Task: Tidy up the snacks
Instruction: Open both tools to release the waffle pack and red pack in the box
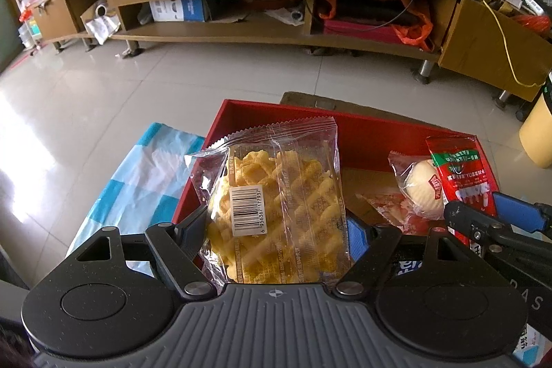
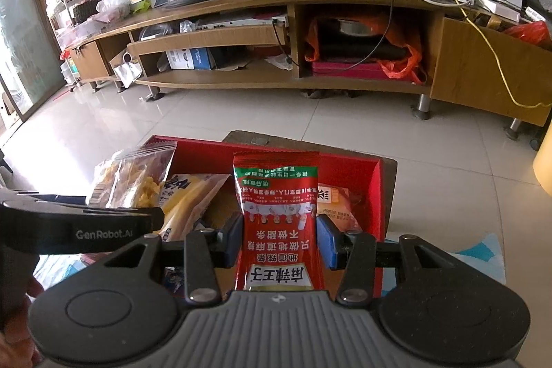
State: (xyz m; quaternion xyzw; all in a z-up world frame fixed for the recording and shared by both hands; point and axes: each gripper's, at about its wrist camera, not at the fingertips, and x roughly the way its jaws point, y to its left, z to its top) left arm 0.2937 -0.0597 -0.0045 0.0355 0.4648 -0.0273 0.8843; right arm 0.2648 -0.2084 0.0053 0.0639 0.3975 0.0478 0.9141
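My left gripper (image 1: 277,230) is shut on a clear bag of yellow lattice crisps (image 1: 276,195), held upright over the left part of the red box (image 1: 372,135). My right gripper (image 2: 279,240) is shut on a red spicy-strip packet (image 2: 277,212), held upright over the red box (image 2: 348,171). That red packet (image 1: 462,171) and the right gripper's fingers (image 1: 483,223) show at the right of the left wrist view. The crisp bag (image 2: 134,175) and the left gripper's body appear at the left of the right wrist view. Inside the box lie a wrapped round bun (image 1: 422,188), a yellow packet (image 2: 196,195) and an orange packet (image 2: 338,199).
The box sits on a small brown table (image 2: 391,195) beside a blue-and-white checked cloth (image 1: 138,181). Pale floor tiles (image 1: 138,85) stretch to a long wooden TV stand (image 1: 241,33) with cluttered shelves. A yellow container (image 1: 538,133) stands at the right edge.
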